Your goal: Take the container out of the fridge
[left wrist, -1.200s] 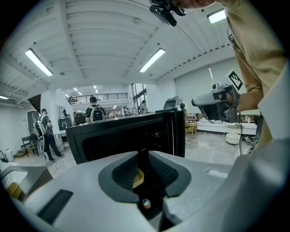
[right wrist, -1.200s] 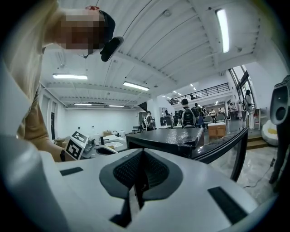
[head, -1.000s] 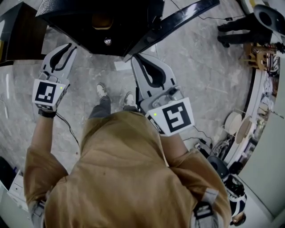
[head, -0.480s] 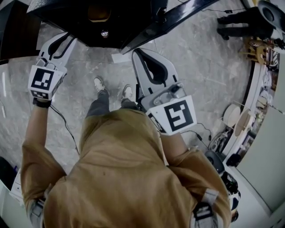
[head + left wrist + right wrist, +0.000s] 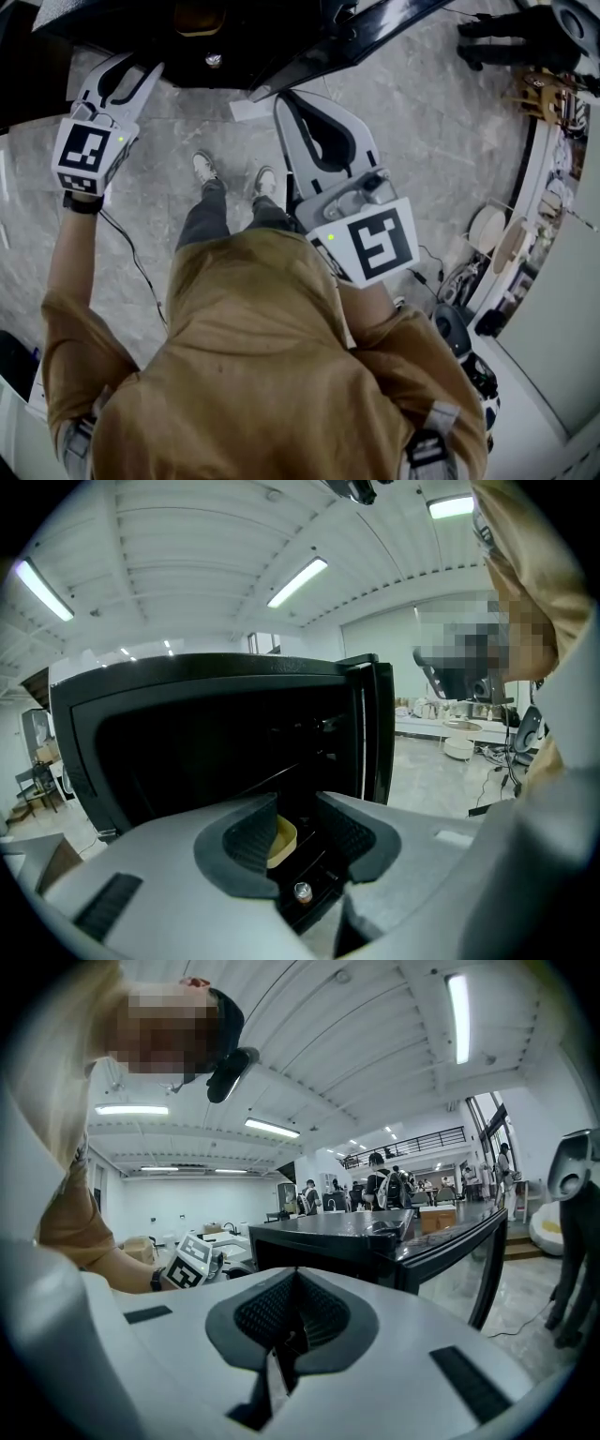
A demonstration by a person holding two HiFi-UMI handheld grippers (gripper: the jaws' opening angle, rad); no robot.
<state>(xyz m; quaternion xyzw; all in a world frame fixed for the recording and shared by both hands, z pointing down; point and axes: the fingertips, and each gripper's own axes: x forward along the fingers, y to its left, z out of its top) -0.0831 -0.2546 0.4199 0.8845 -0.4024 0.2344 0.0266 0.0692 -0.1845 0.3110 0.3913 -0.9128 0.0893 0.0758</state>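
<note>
Now your left gripper point(image 5: 298, 825) has moved closer to the open fridge point(image 5: 187, 742). Its fingers point(image 5: 248, 841) have just opened, empty, framing the yellow container point(image 5: 283, 840) inside. Your right gripper point(image 5: 296, 1279) is closed, empty, beside the fridge.

Black fridge point(image 5: 216, 747); pale-yellow container point(image 5: 282, 841).

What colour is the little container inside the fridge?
Pale yellow. The container shows best in the left gripper view, inside the dark fridge.

The fridge point(image 5: 328, 1232) is glossy black; the floor point(image 5: 431, 141) polished veined stone.
</note>
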